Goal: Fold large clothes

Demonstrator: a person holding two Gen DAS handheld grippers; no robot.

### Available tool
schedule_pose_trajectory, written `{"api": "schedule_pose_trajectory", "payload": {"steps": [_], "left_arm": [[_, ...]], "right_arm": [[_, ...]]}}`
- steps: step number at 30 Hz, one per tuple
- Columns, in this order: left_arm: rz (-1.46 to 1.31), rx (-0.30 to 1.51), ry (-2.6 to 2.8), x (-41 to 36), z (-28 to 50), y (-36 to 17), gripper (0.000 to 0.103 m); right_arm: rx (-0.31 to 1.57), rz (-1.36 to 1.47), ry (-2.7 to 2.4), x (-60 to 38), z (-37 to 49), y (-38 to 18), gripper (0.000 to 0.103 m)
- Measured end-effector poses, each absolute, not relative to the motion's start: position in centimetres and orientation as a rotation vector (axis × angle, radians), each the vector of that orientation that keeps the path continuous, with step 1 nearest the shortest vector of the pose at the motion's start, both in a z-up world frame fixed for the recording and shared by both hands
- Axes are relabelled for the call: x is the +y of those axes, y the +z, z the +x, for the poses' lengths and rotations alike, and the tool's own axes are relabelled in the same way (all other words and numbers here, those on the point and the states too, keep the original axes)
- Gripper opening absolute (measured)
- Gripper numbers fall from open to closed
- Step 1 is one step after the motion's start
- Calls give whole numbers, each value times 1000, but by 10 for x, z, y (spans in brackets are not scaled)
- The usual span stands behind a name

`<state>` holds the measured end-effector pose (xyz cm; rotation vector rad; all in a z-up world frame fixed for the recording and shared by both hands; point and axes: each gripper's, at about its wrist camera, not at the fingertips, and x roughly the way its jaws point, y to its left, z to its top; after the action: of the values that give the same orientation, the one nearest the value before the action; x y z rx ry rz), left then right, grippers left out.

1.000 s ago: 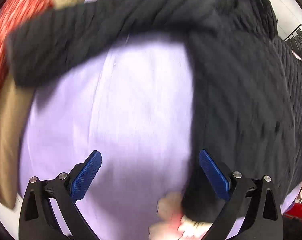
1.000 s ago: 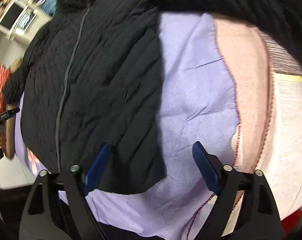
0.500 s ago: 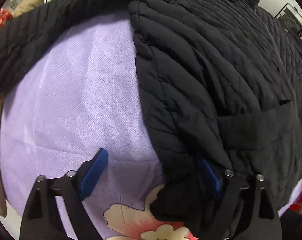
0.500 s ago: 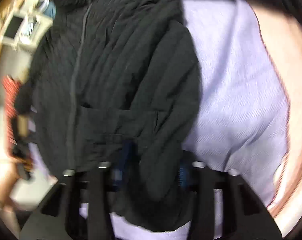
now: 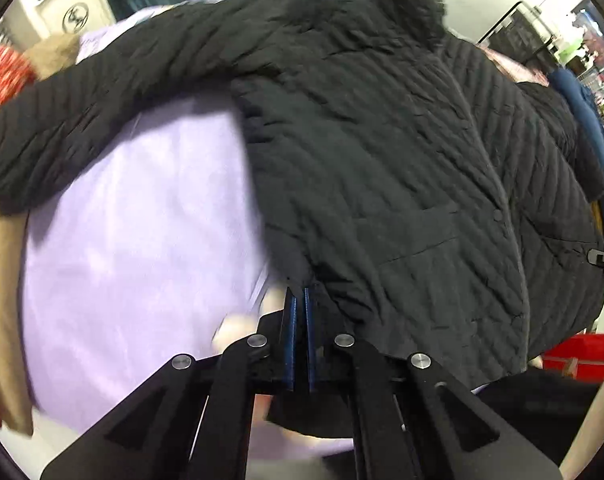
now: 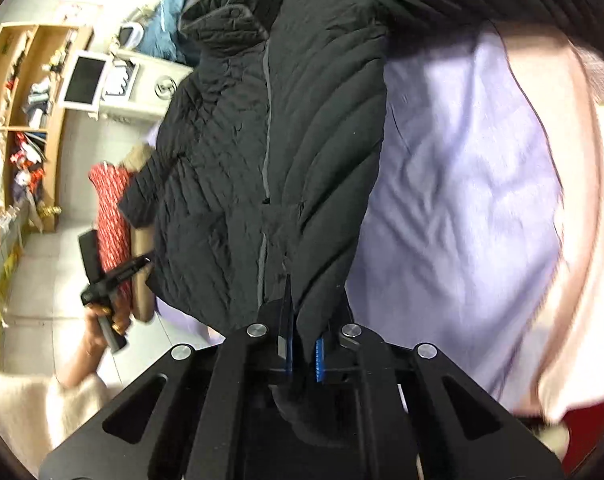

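Note:
A black quilted jacket (image 5: 382,152) lies spread on a lilac sheet (image 5: 134,248); one sleeve stretches to the upper left. My left gripper (image 5: 298,296) is shut on the jacket's lower hem corner, its blue pads pressed together on the fabric. In the right wrist view the same jacket (image 6: 270,128) hangs lifted, its grey zip running down the middle. My right gripper (image 6: 300,308) is shut on the other hem corner, with cloth bunched between the blue pads. The left gripper also shows in the right wrist view (image 6: 114,272), held in a hand at the left.
The lilac sheet (image 6: 462,200) lies over a pink blanket (image 6: 582,240). A red patterned cloth (image 6: 112,208) and a tan cushion (image 5: 2,280) sit at the sheet's left side. A wooden shelf (image 6: 18,112) and white cabinet (image 6: 150,84) stand behind. A red box (image 5: 582,352) is low right.
Both grippers went from open beside the hem to shut on the jacket's two lower corners. The hem is now lifted off the sheet.

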<state>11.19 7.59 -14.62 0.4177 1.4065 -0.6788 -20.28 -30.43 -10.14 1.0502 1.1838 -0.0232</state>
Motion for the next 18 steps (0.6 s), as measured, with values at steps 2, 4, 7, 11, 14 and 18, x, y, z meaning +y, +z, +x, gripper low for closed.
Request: {"api": "schedule_pose_trajectory", "payload": {"steps": [2,4,7,11,14,18], "left_arm": [[504,1413,-653,86,111,-149,4],[578,1450,-617,95,98,-167,0],[638,1533,-506,109,87,-210,0],[577,1537,-418,112,89,-213,6],[521,1375,-370,123,110,-171,65],[576,1157,-381,95,123,-122,66]], "right_arm": [[1251,1011,-40,-292,-217,-105,7],[1308,952,-76,-283,-222,-114,8],[1353,916,-183,-278,-231,-145,16],[1459,889,-336,-275,-222,-171,35],[1392,859,-351,-282,-221,-150,61],[1347,592,-500,-301,-221,-102,64]]}}
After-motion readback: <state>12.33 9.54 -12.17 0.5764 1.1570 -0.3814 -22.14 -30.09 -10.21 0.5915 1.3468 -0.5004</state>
